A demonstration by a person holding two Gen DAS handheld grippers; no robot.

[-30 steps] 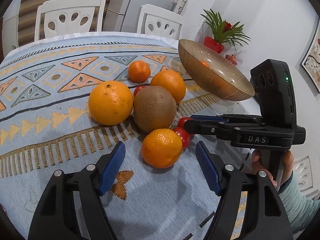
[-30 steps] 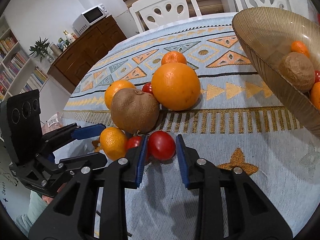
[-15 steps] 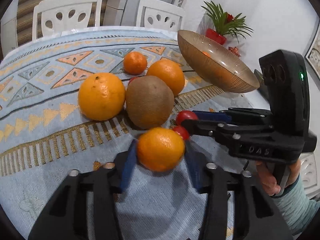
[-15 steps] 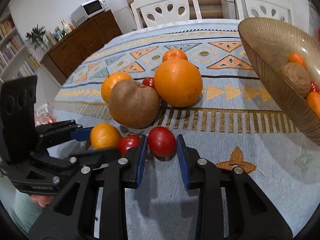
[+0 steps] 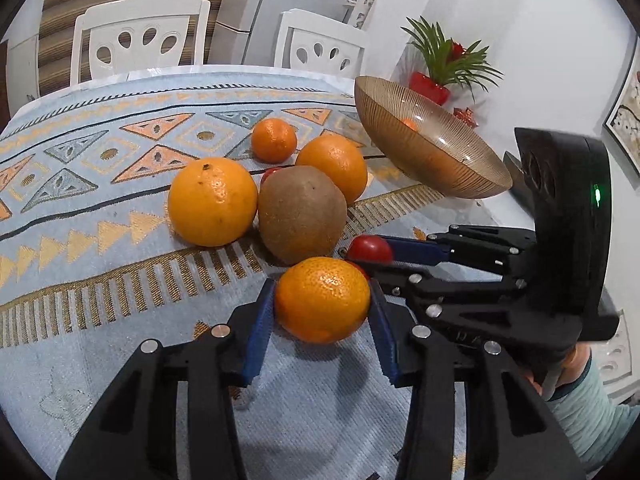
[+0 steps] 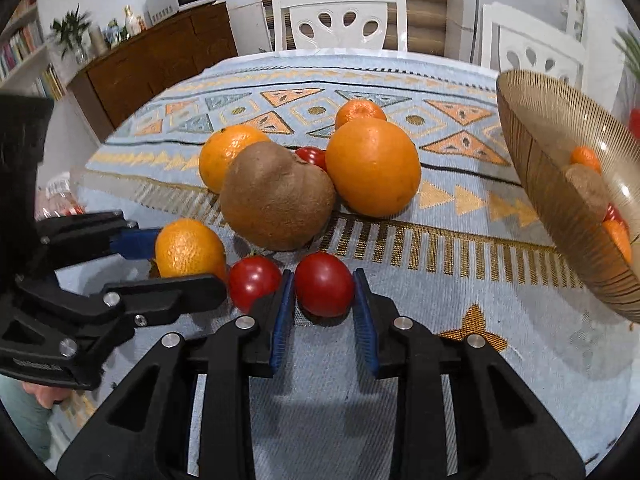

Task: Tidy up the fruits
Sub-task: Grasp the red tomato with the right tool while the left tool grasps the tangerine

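My left gripper is shut on a small mandarin just above the patterned tablecloth. In the right wrist view, my right gripper is shut on a red tomato. A second tomato lies just left of it, touching the left gripper. Behind them a brown kiwi, two big oranges, a small mandarin and a third tomato cluster together. An amber glass bowl at the right holds several fruits.
Two white chairs stand at the far table edge. A wooden sideboard with a microwave is at the back left. A potted plant sits behind the bowl. A hand holds the right gripper.
My left gripper, open a second ago, moved forward and closed on the near mandarin. The right gripper stayed around the tomato.
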